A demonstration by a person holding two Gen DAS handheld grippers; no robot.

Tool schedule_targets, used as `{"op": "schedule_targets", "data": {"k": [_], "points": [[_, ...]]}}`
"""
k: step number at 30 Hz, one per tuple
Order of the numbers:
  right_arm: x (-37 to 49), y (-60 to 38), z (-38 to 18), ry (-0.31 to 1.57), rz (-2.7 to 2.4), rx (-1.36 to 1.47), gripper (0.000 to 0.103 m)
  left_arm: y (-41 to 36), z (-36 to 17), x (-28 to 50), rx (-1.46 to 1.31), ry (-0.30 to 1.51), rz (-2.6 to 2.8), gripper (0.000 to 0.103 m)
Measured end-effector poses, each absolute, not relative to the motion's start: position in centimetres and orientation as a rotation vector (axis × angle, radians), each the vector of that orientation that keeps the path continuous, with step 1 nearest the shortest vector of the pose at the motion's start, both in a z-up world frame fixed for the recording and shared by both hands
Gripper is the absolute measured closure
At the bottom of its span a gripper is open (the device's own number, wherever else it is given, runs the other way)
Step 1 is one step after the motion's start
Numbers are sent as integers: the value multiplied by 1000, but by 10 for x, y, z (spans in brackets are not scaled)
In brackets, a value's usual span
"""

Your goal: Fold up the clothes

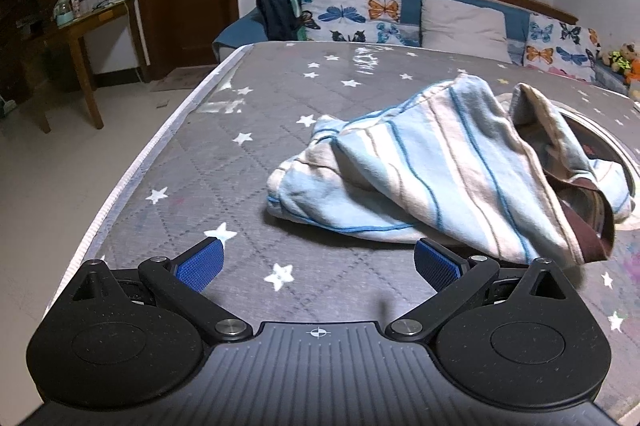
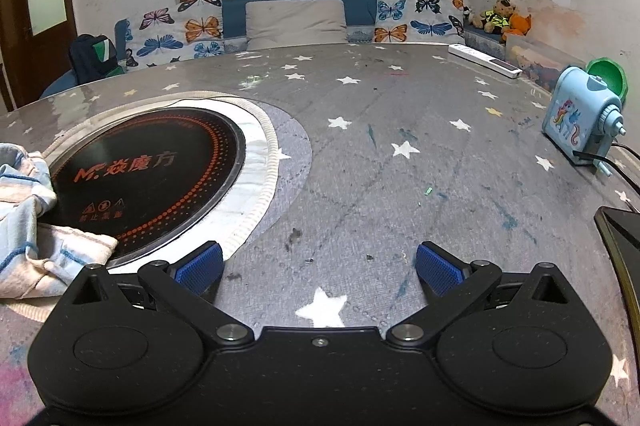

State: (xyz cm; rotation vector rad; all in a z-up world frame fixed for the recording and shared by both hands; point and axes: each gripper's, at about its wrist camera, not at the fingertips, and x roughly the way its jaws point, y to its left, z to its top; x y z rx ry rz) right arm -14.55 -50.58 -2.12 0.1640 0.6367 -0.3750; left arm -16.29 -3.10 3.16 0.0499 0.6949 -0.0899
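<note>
The left gripper (image 1: 319, 262) was held with its blue pads spread wide and nothing between them, low over the star-patterned table cover (image 1: 224, 162). Just beyond its right pad, the striped garment (image 1: 440, 170) was heaped in a crumpled pile. The right gripper (image 2: 319, 262) was likewise spread apart and empty. Farther left, the garment's edge was draped onto the round black cooktop (image 2: 152, 178). Far right, a clear storage box (image 2: 536, 60) was seen; its contents could not be told.

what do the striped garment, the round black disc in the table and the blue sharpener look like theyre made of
Striped garment: soft knit cotton by the look, matte, limp folds, ribbed brown hem.
Round black disc: probably glass or ceramic, glossy, smooth with printed orange dots and lettering, likely a cooktop.
Blue sharpener: moulded plastic, slight sheen, printed pony picture.
</note>
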Motion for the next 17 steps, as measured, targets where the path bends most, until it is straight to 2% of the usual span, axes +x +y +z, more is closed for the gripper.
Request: {"op": "schedule_targets", "data": {"k": [17], "points": [[-146, -503, -22, 637, -376, 161, 0, -34, 34, -167, 57, 692, -102, 0]]}}
